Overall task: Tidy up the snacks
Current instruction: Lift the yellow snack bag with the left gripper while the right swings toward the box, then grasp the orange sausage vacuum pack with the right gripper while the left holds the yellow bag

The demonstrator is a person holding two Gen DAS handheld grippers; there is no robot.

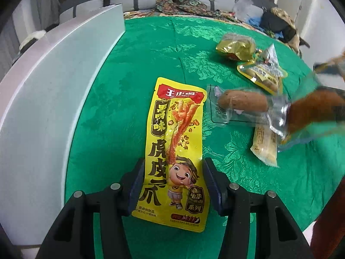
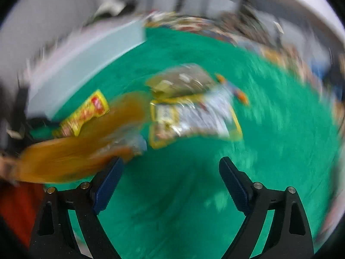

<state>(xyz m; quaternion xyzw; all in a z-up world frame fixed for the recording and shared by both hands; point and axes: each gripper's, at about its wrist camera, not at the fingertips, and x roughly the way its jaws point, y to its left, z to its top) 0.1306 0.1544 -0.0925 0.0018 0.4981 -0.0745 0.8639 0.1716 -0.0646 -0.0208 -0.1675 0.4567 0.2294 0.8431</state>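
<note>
A long yellow snack packet (image 1: 174,149) with a cartoon boy lies flat on the green tablecloth (image 1: 133,69). My left gripper (image 1: 173,170) is open, its fingers on either side of the packet's lower half. Clear-wrapped sausages (image 1: 241,100) lie to its right, one blurred (image 1: 312,110) at the edge. A gold packet (image 1: 237,46) and a yellow-rimmed packet (image 1: 262,73) lie farther back. The right wrist view is motion-blurred: my right gripper (image 2: 170,164) is open and empty above the cloth, with a brown sausage pack (image 2: 82,149) at its left finger and the yellow-rimmed packet (image 2: 194,118) ahead.
A white box wall (image 1: 54,90) curves along the left of the cloth. Patterned fabric, a clear bag and dark clutter (image 1: 278,21) sit at the far edge. A pale yellow sachet (image 1: 265,144) lies under the sausages.
</note>
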